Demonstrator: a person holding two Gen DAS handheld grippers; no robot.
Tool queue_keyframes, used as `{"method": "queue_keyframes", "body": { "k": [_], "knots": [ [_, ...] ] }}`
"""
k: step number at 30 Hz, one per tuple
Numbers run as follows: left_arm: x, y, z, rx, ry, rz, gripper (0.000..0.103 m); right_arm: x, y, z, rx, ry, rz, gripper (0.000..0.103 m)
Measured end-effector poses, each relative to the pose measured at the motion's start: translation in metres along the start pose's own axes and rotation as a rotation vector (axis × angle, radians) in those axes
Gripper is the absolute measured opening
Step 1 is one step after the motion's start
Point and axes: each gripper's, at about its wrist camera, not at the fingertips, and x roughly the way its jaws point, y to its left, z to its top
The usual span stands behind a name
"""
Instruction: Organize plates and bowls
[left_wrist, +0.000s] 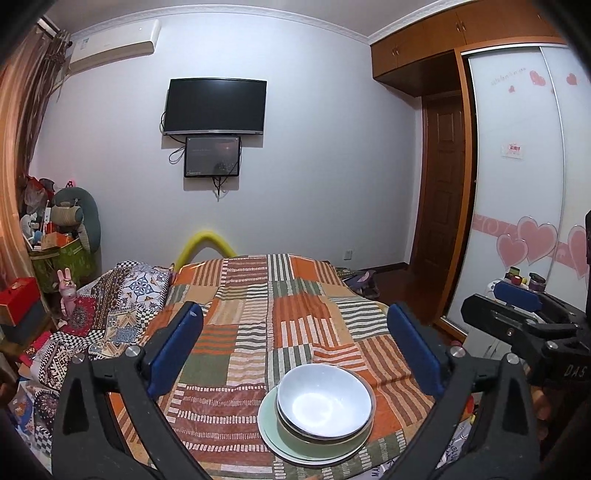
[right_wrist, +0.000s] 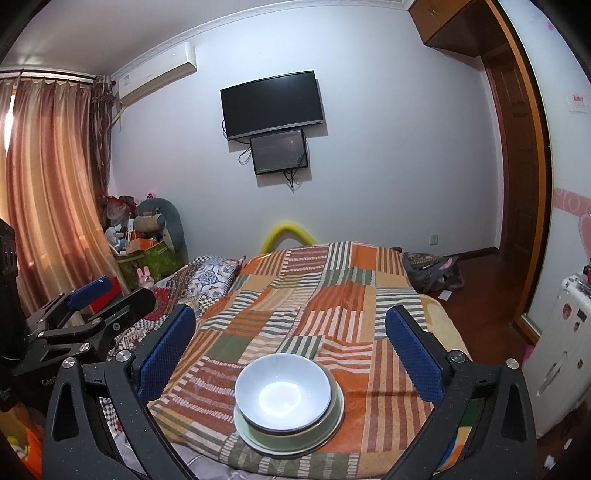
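A stack of dishes sits on the striped bedspread (left_wrist: 258, 295) near its front edge. On top is a white bowl (left_wrist: 324, 400), nested in a second bowl, on a pale green plate (left_wrist: 273, 432) over a white plate. The same white bowl (right_wrist: 282, 391) and green plate (right_wrist: 243, 424) show in the right wrist view. My left gripper (left_wrist: 295, 343) is open and empty, above and behind the stack. My right gripper (right_wrist: 290, 343) is open and empty, likewise just behind the stack. The right gripper also shows in the left wrist view (left_wrist: 517, 299), and the left one in the right wrist view (right_wrist: 110, 295).
The bed fills the middle, with a patterned quilt (left_wrist: 110, 306) on its left side. Boxes and soft toys (left_wrist: 62, 236) pile up in the left corner by the curtain (right_wrist: 48, 192). A wardrobe (left_wrist: 517, 184) and a white suitcase (right_wrist: 561, 362) stand at the right.
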Motion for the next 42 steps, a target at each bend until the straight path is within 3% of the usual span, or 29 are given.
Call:
{"method": "queue_keyframes", "body": {
  "k": [42],
  "knots": [
    [-0.0001, -0.0036, -0.0027, 0.006, 0.008, -0.019, 0.102, -0.0073, 0.0011, -0.0001, 0.004, -0.008, 0.003, 0.103]
  ]
}}
